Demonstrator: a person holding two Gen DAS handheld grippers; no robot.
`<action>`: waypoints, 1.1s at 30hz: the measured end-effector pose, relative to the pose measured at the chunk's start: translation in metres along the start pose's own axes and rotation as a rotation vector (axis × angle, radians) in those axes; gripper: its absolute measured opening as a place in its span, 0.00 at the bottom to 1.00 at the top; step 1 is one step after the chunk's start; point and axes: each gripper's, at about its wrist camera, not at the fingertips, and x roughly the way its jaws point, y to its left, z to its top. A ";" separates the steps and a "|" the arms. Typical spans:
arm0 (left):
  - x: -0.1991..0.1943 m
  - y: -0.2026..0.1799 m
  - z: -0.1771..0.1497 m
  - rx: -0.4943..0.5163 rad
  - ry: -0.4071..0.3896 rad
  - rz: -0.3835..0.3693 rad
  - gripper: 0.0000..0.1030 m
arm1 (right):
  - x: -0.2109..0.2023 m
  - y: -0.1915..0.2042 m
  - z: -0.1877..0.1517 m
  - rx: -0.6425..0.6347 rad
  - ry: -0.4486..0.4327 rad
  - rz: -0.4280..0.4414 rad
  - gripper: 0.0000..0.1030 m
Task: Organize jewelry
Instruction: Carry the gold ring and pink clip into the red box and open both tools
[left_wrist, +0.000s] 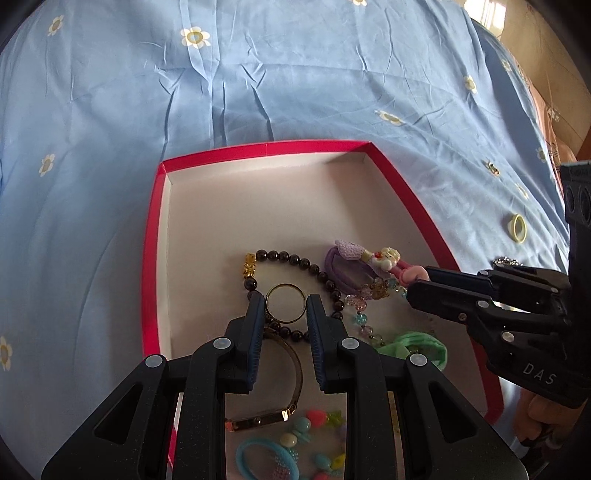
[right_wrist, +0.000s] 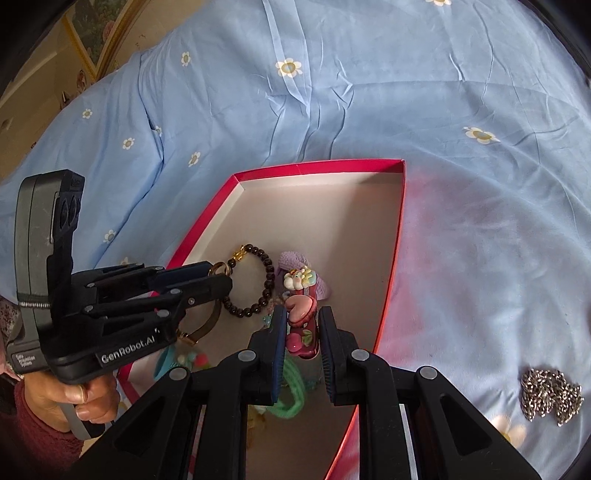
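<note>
Item: gold ring (left_wrist: 286, 303), thin plain band, pinched edge-on between the pads of the left gripper (left_wrist: 286, 306) and carried above the near half of the red-rimmed box (left_wrist: 155, 229); jaws narrow, closed on the band. Companion item: pink cartoon hair clip (right_wrist: 301, 325) with a small figure charm, clamped between the narrow-set jaws of the right gripper (right_wrist: 303, 328), also over the box interior. Already in the box: dark bead bracelet (left_wrist: 295, 258) with gold charm, purple hair tie (left_wrist: 343, 258), clear bead strand (left_wrist: 364, 314), green hair tie (left_wrist: 417, 347), gold bangle watch (left_wrist: 280, 384), blue hair tie and coloured beads near the front wall. Outside, on the blue flowered sheet (left_wrist: 258, 92): yellow-green ring (left_wrist: 517, 229) and a heap of silver chain (right_wrist: 552, 397), both still to collect, by my judgement. Hazards: the ring is held by two small contact points on a round, smooth band, so a tilt or a slight easing of the jaws could let it rotate out and roll under the bracelet or off onto the soft sheet. The two grippers work close together over the same crowded patch; a careless lowering could knock fingers together or snag the bead strand and drag it out.
</note>
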 end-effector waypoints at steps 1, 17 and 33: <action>0.002 0.000 0.000 0.003 0.006 0.001 0.20 | 0.002 0.001 0.000 -0.003 0.004 -0.001 0.17; 0.008 -0.003 0.000 0.021 0.020 0.030 0.21 | 0.013 0.004 0.000 -0.025 0.026 -0.002 0.19; 0.009 -0.003 0.000 0.021 0.033 0.036 0.21 | 0.014 0.006 0.001 -0.025 0.025 -0.003 0.20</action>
